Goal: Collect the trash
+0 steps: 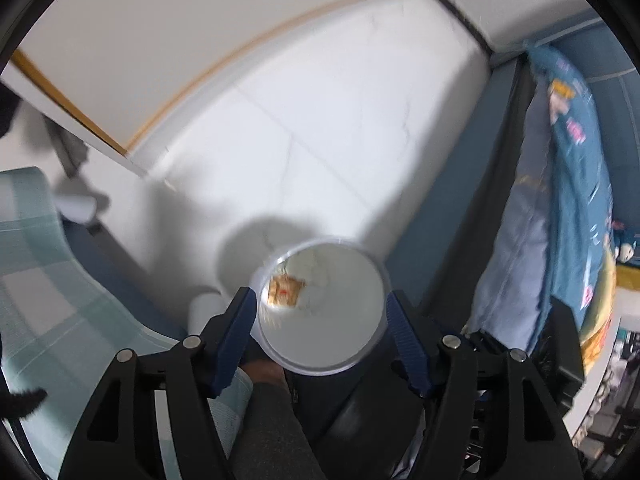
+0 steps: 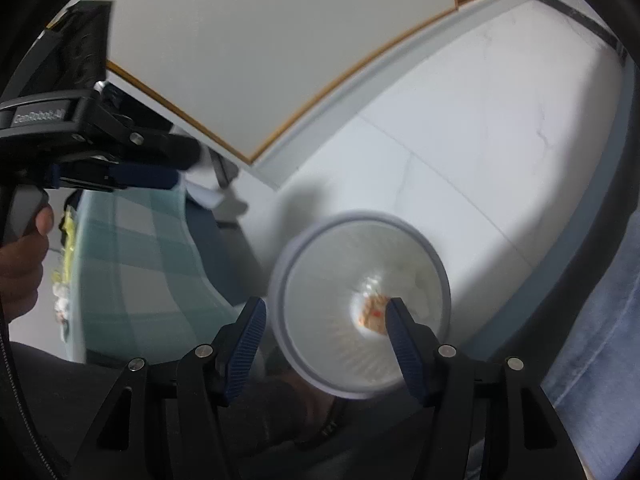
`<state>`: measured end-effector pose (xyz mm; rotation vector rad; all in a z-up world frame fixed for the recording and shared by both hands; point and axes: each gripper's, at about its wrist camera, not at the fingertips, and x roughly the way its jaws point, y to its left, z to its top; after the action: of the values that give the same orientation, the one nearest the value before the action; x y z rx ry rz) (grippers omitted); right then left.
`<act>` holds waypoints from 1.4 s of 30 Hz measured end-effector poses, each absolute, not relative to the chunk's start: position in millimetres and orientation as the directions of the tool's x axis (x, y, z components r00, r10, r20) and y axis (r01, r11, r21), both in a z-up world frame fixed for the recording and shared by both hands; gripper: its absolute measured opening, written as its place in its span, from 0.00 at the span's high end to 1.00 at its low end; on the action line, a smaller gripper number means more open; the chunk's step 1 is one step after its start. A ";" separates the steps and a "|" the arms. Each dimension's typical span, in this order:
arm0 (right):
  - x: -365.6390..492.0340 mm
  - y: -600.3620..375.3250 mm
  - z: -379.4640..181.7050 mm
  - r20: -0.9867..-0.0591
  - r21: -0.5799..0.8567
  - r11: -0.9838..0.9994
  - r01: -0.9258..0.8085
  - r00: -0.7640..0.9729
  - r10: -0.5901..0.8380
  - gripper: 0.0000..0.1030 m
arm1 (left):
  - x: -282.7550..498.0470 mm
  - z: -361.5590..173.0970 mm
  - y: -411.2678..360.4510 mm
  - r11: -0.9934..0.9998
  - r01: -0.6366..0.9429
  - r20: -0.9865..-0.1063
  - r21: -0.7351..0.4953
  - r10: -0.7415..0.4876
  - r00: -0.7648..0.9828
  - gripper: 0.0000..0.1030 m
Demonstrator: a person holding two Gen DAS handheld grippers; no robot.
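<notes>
A round white bin stands on the floor and I look straight down into it. An orange and yellow wrapper lies at its bottom. My left gripper hangs open above the bin's mouth, its blue pads apart with nothing between them. In the right wrist view the same bin and wrapper show below my right gripper, which is also open and empty. The left gripper appears at the upper left there, held by a hand.
A table with a teal checked cloth stands left of the bin, with small yellow and white scraps on its far side. Blue bedding hangs on the right. A person's leg and foot are near the bin. White tiled floor lies beyond.
</notes>
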<state>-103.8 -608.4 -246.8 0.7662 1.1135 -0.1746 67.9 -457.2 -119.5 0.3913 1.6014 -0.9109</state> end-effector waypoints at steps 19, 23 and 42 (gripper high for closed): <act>-73.7 -563.7 -61.2 -0.649 0.387 0.892 0.232 0.756 0.085 0.23 | 81.3 55.2 -290.4 0.862 0.485 -0.815 -0.143 -0.381 0.437 0.27; -59.2 -532.3 -18.2 -0.585 0.368 0.920 0.134 0.803 0.116 0.17 | 81.3 74.6 -251.3 0.892 0.436 -0.772 -0.119 -0.359 0.524 0.20; -7.7 -368.8 68.9 -0.422 0.272 0.934 -0.233 0.843 0.334 0.08 | 57.0 98.7 -73.4 0.990 0.083 -0.583 -0.114 -0.135 0.801 0.03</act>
<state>-7.7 -368.8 68.9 0.2141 0.4829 0.3018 57.0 -73.4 98.7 -0.0845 0.6309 -0.1170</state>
